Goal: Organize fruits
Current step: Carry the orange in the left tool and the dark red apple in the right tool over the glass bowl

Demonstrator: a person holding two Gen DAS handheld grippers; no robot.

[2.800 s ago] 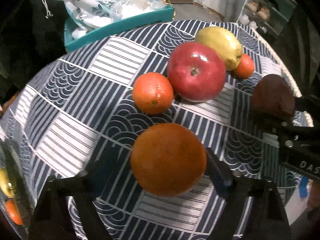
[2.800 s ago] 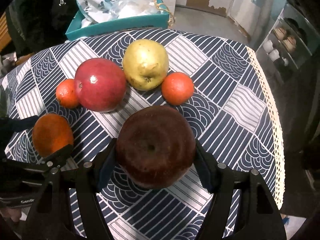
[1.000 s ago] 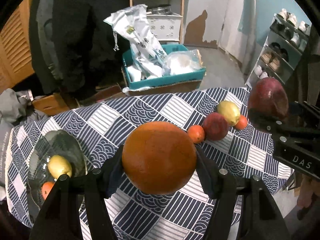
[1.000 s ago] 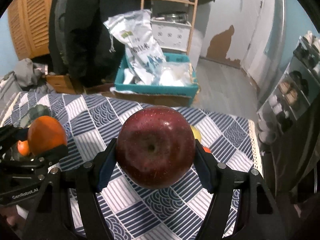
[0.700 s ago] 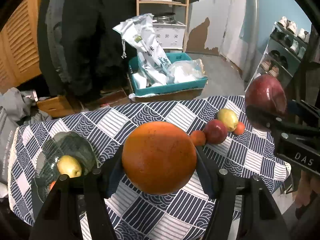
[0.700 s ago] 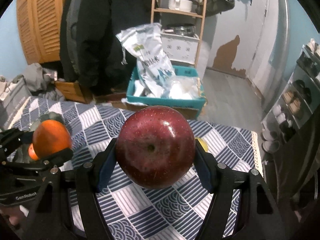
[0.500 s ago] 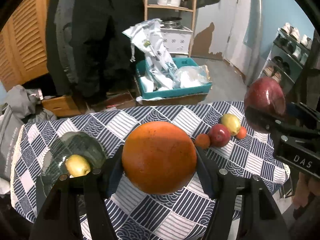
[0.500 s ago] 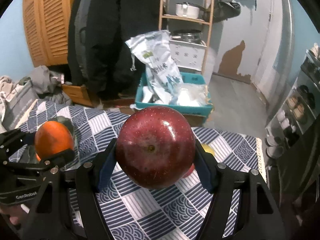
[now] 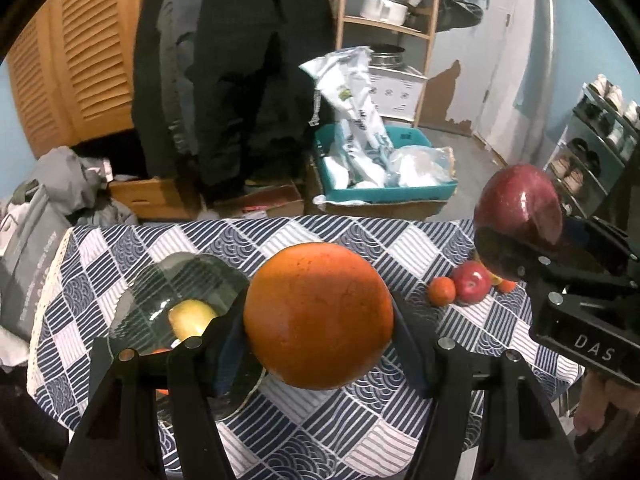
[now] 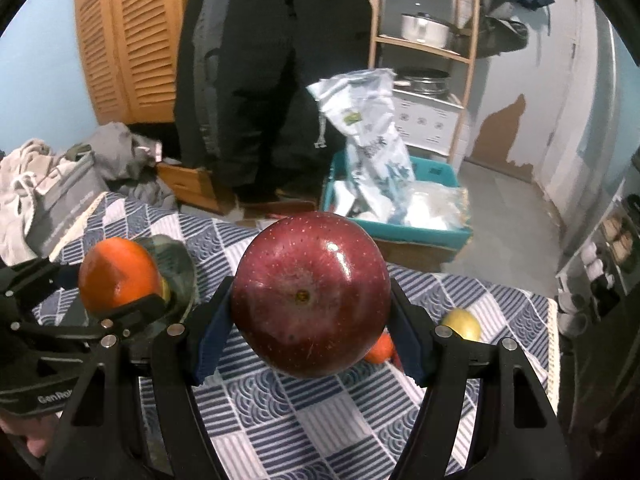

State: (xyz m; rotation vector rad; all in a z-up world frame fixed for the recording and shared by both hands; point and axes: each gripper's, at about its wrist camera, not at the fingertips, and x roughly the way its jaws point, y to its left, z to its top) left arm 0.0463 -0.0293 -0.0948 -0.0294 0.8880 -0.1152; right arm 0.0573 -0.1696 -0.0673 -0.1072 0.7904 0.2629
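My left gripper (image 9: 318,330) is shut on a large orange (image 9: 318,316), held above the patterned tablecloth. To its left sits a dark glass bowl (image 9: 180,280) with a yellow fruit (image 9: 192,318) and a small orange fruit inside. My right gripper (image 10: 310,320) is shut on a dark red apple (image 10: 310,294), also held in the air; the same apple (image 9: 518,216) shows at the right of the left wrist view. A small orange (image 9: 441,291), a red apple (image 9: 472,282) and a yellow fruit (image 10: 461,323) lie on the cloth at the far right.
The table (image 9: 360,432) carries a blue and white patterned cloth. Beyond it stand a teal box (image 9: 384,192) with plastic bags, a dark coat (image 9: 240,80), a wooden shelf with pots (image 9: 384,8), a grey bag (image 9: 36,232) at left and a shoe rack (image 9: 600,132) at right.
Both grippers have risen and drawn back toward the left with their fruit. The table looks smaller, the bowl has come nearer the middle, and the row of fruit has slid to the right.
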